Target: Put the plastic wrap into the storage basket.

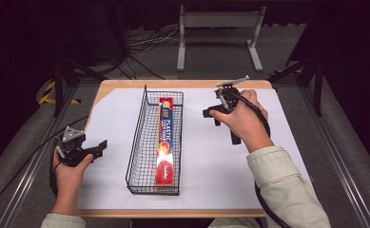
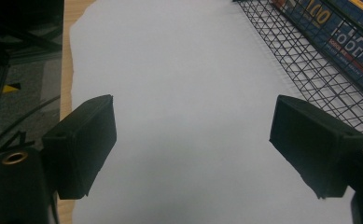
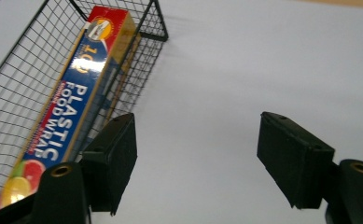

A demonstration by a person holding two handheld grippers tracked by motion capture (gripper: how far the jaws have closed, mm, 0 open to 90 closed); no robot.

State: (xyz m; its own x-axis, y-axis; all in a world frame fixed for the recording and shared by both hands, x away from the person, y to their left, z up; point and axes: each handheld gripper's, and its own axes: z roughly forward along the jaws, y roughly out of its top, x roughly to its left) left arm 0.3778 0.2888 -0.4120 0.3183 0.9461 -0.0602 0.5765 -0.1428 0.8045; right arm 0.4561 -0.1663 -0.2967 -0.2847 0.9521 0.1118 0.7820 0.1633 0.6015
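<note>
While jaws gape, grippers (image 1: 98,148) (image 1: 210,113) flank basket (image 1: 136,142).

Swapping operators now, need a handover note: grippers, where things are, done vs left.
Left gripper: open, empty, over the white sheet left of the wire basket.
Right gripper: open, empty, right of the basket's far end.
Plastic food wrap box: lying lengthwise in the basket, along its right side.
Done: box is in the basket, nothing gripped.
Left: likely just pulling both grippers back.

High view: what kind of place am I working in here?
Probably a lab or recording bench, not a home: a wooden table under a white sheet, dark curtains around it, loose cables on the floor, and a wire basket holding a plastic wrap box.
</note>
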